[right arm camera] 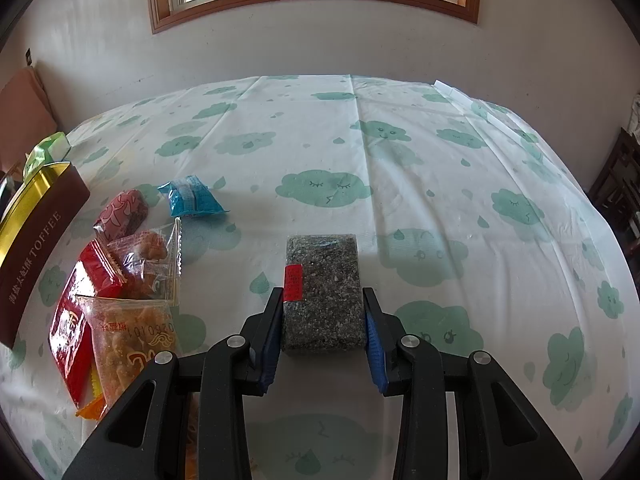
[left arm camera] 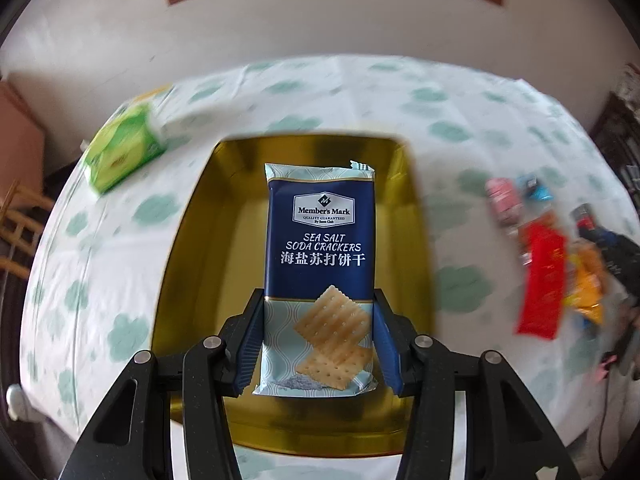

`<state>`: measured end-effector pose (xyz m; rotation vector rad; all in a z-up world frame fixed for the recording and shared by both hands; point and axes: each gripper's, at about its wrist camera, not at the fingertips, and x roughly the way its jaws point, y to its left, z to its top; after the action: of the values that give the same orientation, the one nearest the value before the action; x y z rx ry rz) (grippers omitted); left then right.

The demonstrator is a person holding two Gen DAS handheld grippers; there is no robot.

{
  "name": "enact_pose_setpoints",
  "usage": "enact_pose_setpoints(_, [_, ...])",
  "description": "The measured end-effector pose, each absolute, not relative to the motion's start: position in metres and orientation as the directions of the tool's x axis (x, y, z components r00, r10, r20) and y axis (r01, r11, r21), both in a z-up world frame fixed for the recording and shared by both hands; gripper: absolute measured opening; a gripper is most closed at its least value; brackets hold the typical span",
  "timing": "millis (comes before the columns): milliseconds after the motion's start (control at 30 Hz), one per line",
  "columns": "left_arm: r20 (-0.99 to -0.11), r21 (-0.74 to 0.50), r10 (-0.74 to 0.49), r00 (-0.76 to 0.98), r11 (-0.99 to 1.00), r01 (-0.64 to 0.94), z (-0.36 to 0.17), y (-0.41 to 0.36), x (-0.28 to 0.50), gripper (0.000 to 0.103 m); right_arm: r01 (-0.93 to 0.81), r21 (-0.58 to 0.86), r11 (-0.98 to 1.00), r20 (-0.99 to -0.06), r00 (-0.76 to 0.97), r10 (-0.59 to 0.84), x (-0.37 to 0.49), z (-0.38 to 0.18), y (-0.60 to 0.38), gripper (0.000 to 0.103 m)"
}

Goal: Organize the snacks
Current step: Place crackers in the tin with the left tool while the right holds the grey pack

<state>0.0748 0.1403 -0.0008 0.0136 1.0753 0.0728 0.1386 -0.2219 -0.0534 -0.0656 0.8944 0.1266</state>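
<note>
My left gripper [left arm camera: 319, 332] is shut on a blue pack of sea salt soda crackers [left arm camera: 320, 256], held upright above the gold inside of an open tin [left arm camera: 192, 264]. My right gripper [right arm camera: 325, 320] is shut on a dark speckled snack block [right arm camera: 322, 292] with a small red label, held over the cloud-print tablecloth [right arm camera: 400, 152]. The tin [right arm camera: 36, 248] shows at the left edge of the right wrist view, with brown sides marked TOFFEE. A heap of loose snack packets [right arm camera: 120, 280] lies beside it, and a blue packet [right arm camera: 192, 200] sits a little farther off.
A green box [left arm camera: 120, 152] lies on the table to the left behind the tin. The red and orange packets [left arm camera: 544, 276] are blurred at the right in the left wrist view. A wall with a wooden window frame [right arm camera: 312, 0] stands beyond the table. Wooden chairs [left arm camera: 20, 228] stand at the sides.
</note>
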Motion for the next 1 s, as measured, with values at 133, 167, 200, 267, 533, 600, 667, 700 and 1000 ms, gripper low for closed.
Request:
enact_pose_setpoints(133, [-0.888, 0.042, 0.077, 0.454, 0.995, -0.087, -0.015, 0.155, 0.063, 0.046, -0.137, -0.006, 0.99, -0.781, 0.619, 0.081, 0.139, -0.054, -0.222, 0.038])
enact_pose_setpoints(167, [-0.889, 0.037, 0.074, 0.451, 0.995, -0.089, -0.018, 0.157, 0.062, 0.046, -0.137, -0.005, 0.991, -0.781, 0.619, 0.082, 0.139, -0.053, -0.222, 0.038])
enact_pose_setpoints(200, [-0.892, 0.036, 0.073, 0.447, 0.995, -0.091, -0.021, 0.159, 0.06, 0.046, -0.137, -0.006, 0.991, -0.781, 0.619, 0.081, 0.139, -0.054, -0.222, 0.038])
enact_pose_setpoints(267, [-0.896, 0.052, 0.088, 0.435, 0.994, -0.094, -0.026, 0.162, 0.058, 0.046, -0.137, -0.006, 0.991, -0.781, 0.619, 0.081, 0.139, -0.053, -0.222, 0.038])
enact_pose_setpoints(533, [-0.907, 0.082, 0.118, 0.404, 0.991, -0.106, -0.039, 0.173, 0.06, 0.046, -0.137, -0.006, 0.991, -0.781, 0.62, 0.081, 0.139, -0.053, -0.222, 0.038])
enact_pose_setpoints(600, [-0.91, 0.076, 0.113, 0.398, 0.991, -0.108, -0.042, 0.174, 0.058, 0.046, -0.137, -0.007, 0.991, -0.781, 0.62, 0.08, 0.139, -0.053, -0.222, 0.038])
enact_pose_setpoints(667, [-0.913, 0.075, 0.112, 0.392, 0.991, -0.109, -0.045, 0.173, 0.057, 0.046, -0.137, -0.007, 0.991, -0.781, 0.62, 0.08, 0.139, -0.053, -0.222, 0.038])
enact_pose_setpoints(700, [-0.914, 0.074, 0.11, 0.389, 0.991, -0.107, -0.046, 0.173, 0.056, 0.046, -0.137, -0.007, 0.991, -0.781, 0.62, 0.08, 0.139, -0.054, -0.221, 0.038])
enact_pose_setpoints(1000, [-0.914, 0.072, 0.107, 0.391, 0.992, -0.102, -0.045, 0.172, 0.057, 0.046, -0.137, -0.008, 0.991, -0.78, 0.62, 0.079, 0.139, -0.054, -0.221, 0.038])
